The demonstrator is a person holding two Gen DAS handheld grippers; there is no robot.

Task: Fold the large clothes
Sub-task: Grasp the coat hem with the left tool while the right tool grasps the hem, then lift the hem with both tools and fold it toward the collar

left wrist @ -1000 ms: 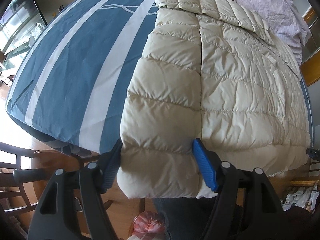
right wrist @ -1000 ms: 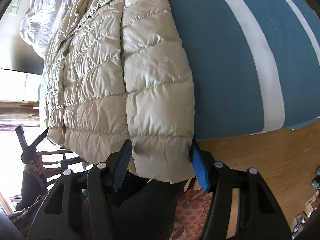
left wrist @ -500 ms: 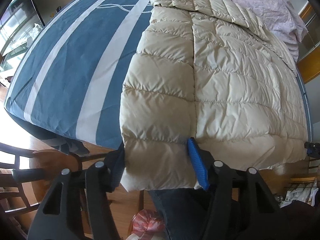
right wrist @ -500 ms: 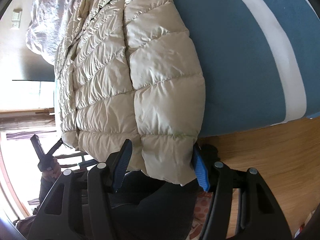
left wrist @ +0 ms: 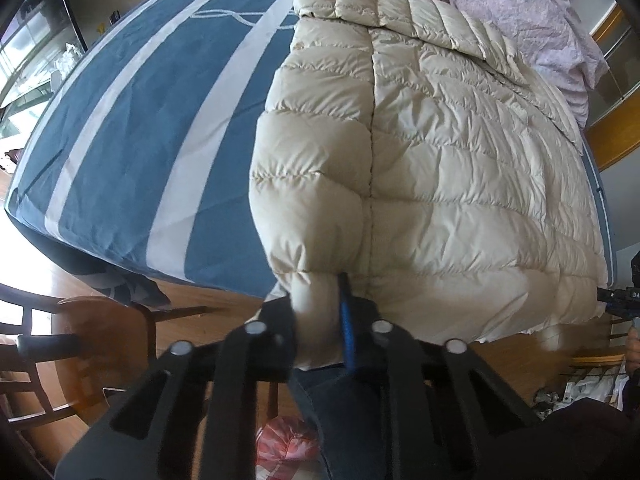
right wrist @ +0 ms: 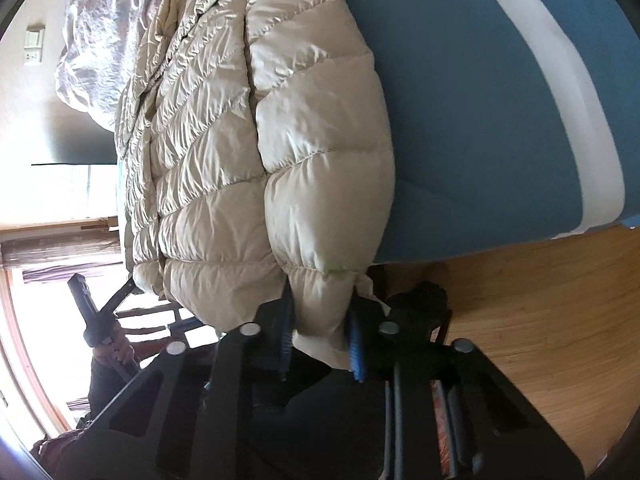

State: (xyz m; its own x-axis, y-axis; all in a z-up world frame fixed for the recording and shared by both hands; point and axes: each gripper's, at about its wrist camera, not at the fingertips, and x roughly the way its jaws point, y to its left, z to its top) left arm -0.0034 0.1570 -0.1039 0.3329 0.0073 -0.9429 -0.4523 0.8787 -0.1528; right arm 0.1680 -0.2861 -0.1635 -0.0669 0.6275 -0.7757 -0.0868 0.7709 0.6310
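Observation:
A cream quilted down jacket point(left wrist: 420, 160) lies flat on a blue bed with white stripes point(left wrist: 140, 120), its hem hanging over the near edge. In the left wrist view, my left gripper point(left wrist: 320, 312) is closing, and its jaws pinch the hem at the jacket's left corner. The right wrist view shows the same jacket point(right wrist: 280, 140) from its other side. There my right gripper point(right wrist: 320, 332) is closing too, with the hem's right corner squeezed between its blue pads point(right wrist: 356, 348). A hand holds the left gripper's handle point(right wrist: 92, 308) at the far left of that view.
A crumpled lilac quilt point(left wrist: 520, 12) lies at the head of the bed beyond the jacket. A wooden chair point(left wrist: 80, 340) stands by the bed's left corner. Wooden floor point(right wrist: 540, 300) runs along the bed's foot. A red patterned bag point(left wrist: 284, 444) sits low by my legs.
Both grippers stood open around the jacket's hem corners; now both have closed in and pinch the fabric. The hands have hardly moved.

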